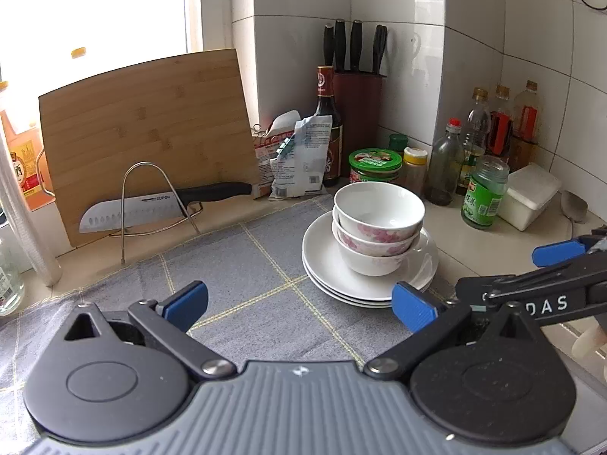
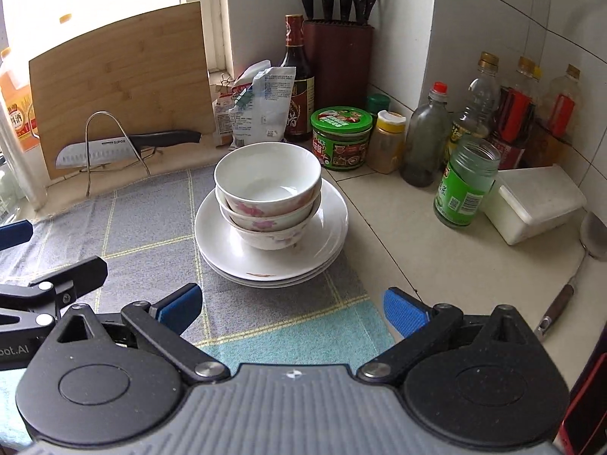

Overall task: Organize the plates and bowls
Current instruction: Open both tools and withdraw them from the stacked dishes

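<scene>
Three white bowls with pink flowers (image 1: 379, 223) (image 2: 268, 197) sit nested on a stack of white plates (image 1: 334, 265) (image 2: 224, 242) on a grey checked cloth (image 1: 242, 265) (image 2: 151, 227). My left gripper (image 1: 299, 303) hangs open above the cloth, short of the stack, with nothing between its blue pads. My right gripper (image 2: 290, 309) is open too, empty, just before the plates. In the left wrist view the right gripper (image 1: 474, 276) comes in from the right, beside the plates. The left gripper's fingers (image 2: 15, 233) show at the left edge of the right wrist view.
A bamboo cutting board (image 1: 148, 132) leans at the back left, a knife (image 1: 163, 208) in a wire rack before it. Behind and right of the stack stand a knife block (image 1: 356, 113), sauce bottles (image 1: 330, 125), jars (image 2: 341, 138) (image 2: 468, 185), packets and a white box (image 2: 535, 204). A ladle (image 2: 580, 258) lies right.
</scene>
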`<state>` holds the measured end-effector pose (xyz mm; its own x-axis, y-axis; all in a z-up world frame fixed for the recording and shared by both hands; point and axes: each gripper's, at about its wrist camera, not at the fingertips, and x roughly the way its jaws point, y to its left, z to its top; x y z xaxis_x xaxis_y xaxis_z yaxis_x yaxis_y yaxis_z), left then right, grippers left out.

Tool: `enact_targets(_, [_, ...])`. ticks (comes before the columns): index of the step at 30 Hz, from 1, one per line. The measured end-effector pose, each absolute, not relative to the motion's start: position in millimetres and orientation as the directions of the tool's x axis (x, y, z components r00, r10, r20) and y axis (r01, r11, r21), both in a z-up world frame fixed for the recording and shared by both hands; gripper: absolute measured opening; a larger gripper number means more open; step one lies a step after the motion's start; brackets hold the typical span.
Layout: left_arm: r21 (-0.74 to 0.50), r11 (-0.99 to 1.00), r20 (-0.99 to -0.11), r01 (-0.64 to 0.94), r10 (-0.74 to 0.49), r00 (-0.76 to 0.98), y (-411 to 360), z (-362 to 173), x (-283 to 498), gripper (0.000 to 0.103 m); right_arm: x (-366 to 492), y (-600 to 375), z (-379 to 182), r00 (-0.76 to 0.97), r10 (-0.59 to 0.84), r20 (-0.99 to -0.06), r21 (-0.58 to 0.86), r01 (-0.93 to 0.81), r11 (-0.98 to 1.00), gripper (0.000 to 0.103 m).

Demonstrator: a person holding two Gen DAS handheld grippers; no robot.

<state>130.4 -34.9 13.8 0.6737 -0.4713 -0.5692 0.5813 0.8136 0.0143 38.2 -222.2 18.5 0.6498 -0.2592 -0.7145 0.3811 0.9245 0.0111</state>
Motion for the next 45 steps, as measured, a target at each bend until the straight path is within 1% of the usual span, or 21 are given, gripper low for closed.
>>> enact_targets(9, [0.029,0.814,-0.572,0.58,-0.462,0.677,-32.0,17.6,123.1,0.102,30.3,-215.4,22.1,0.648,-0.277,-0.709,0.014,0.406,0.914,0.103])
enact_targets(45, [0.014,0.812,-0.572,0.584,-0.473,0.671,-33.5,23.6,127.8,0.102,28.9,-219.4,28.9,0.649,-0.288,-0.704,0.025,0.429,0.903,0.103])
